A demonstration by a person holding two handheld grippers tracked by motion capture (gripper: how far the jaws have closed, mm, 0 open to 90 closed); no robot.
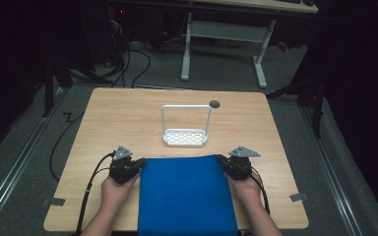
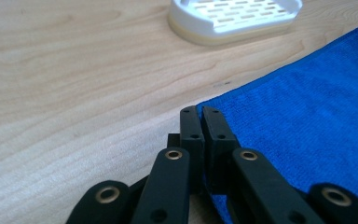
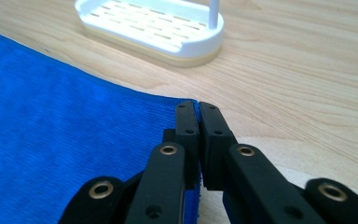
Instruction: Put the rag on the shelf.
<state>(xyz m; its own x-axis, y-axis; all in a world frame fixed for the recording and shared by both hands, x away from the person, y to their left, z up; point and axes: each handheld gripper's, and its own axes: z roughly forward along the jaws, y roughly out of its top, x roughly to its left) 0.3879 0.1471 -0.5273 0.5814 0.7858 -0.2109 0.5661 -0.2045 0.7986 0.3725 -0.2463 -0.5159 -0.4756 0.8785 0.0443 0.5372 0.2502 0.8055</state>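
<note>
A blue cloth (image 1: 184,194) lies flat on the wooden table (image 1: 118,110) and hangs over its near edge. My left gripper (image 1: 139,164) is shut on the cloth's far left corner (image 2: 205,105); the jaws are pressed together over the hem in the left gripper view, where the gripper (image 2: 201,112) meets the blue cloth (image 2: 307,126). My right gripper (image 1: 223,161) is shut on the far right corner. In the right gripper view the gripper (image 3: 197,108) pinches the edge of the blue cloth (image 3: 65,140). A person's hands hold both grippers.
A white slotted rack (image 1: 185,136) with a tall wire handle stands just beyond the cloth, also seen as a white rack (image 2: 235,18) and a white rack (image 3: 154,28). A small dark disc (image 1: 214,103) lies at the table's far side. A desk frame (image 1: 224,44) stands behind.
</note>
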